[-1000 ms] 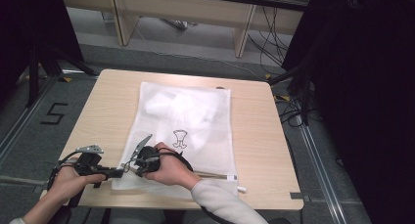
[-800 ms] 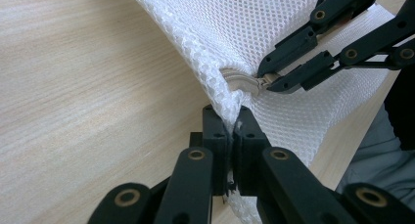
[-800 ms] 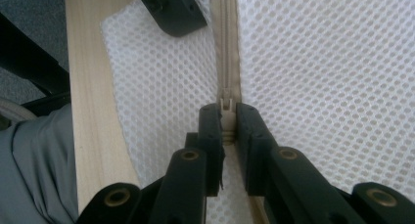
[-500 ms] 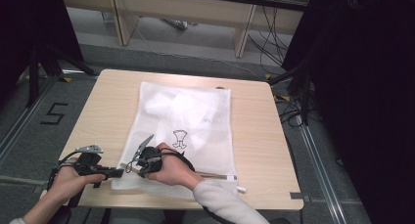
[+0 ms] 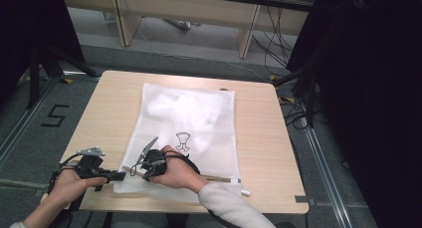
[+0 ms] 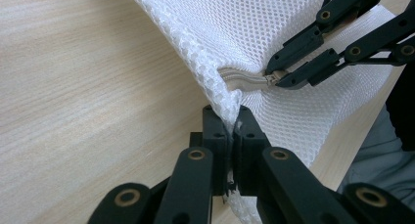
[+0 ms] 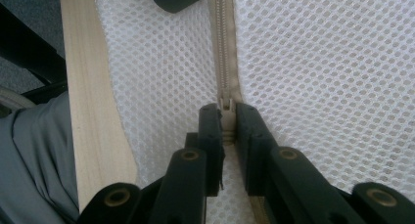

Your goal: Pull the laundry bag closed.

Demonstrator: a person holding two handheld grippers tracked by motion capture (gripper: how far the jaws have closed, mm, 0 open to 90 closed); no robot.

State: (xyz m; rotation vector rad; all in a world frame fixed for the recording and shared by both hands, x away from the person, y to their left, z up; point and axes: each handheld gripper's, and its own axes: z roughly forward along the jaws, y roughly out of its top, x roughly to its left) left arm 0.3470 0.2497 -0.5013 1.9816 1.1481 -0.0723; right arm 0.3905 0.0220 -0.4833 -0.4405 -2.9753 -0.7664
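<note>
Grippers: left gripper [image 5: 118, 175] and right gripper [image 5: 135, 169], black linkage jaws with brass-coloured pivot pins
Top plate: grey (three-cornered)
Cable: black
Sleeve: light grey

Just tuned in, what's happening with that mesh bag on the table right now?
A person is working on a white mesh laundry bag lying flat on the wooden table, a gripper in each hand. The left gripper is shut on the bag's near corner edge, pinning the mesh. The right gripper is shut on the zipper pull at that end of the zipper. Both hands are holding steady.
</note>
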